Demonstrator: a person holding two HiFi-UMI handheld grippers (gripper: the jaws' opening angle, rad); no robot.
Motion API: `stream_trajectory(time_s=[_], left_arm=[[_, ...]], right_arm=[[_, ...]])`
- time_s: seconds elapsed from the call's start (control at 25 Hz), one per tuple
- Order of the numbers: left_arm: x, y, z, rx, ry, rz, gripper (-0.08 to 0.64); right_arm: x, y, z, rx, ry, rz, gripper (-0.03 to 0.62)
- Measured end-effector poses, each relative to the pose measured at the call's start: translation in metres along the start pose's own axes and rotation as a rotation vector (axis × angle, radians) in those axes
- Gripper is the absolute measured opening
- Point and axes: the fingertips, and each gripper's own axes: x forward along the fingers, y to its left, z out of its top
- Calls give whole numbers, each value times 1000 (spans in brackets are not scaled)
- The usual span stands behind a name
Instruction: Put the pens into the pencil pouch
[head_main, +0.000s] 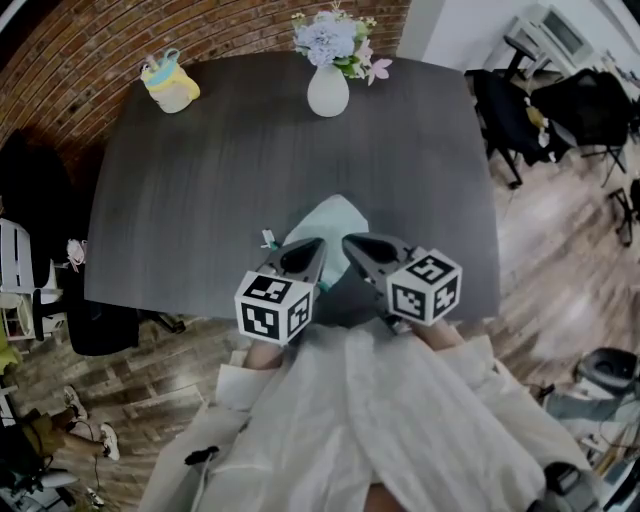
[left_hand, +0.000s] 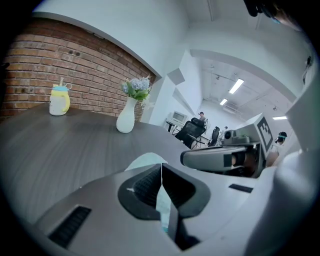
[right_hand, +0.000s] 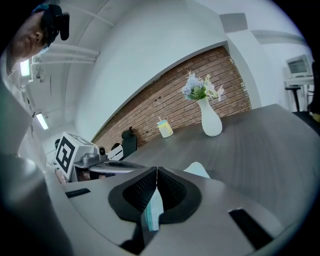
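- The pencil pouch (head_main: 336, 218), a pale mint fabric case, lies on the dark grey table (head_main: 230, 150) close to its near edge, right in front of the person. Its far end points towards the middle of the tabletop.
- No pens show in any view, on the table or in a gripper, and whether any are already inside the pouch cannot be told.
- The left gripper (head_main: 313, 250) has its jaws pressed together on a thin strip of the pouch's mint fabric. In the left gripper view that strip runs down between the ribbed pads.
- The right gripper (head_main: 352, 244) does the same on the other side of the near end. Its own view shows a teal-edged fold of the pouch pinched between the closed pads.
- Both grippers angle downwards with their tips close together, each on one side of the pouch's near end. This two-sided hold probably serves to pull the mouth apart or to steady the limp fabric, since one pinch alone would let it sag.
- The step in hand looks like work on the opening, not loading.
- Well apart, at the far edge by the brick wall (left_hand: 45, 65), stand a white vase of flowers (head_main: 328, 88) and a yellow lidded cup (head_main: 172, 86), clear of the work.
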Motion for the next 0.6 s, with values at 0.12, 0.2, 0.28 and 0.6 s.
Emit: stream_trajectory(time_s=[0.12, 0.2, 0.28, 0.6], left_arm=[[1, -1, 0, 2, 9, -8, 9], [2, -2, -1, 2, 19, -15, 8], [3, -3, -2, 2, 28, -21, 8], [7, -5, -6, 3, 39, -28, 6]], right_arm=[[1, 0, 0, 6, 3, 5, 9], [2, 0, -1, 7, 6, 9, 8], [2, 0, -1, 2, 11, 8, 8], [2, -2, -4, -1, 22, -4, 6]])
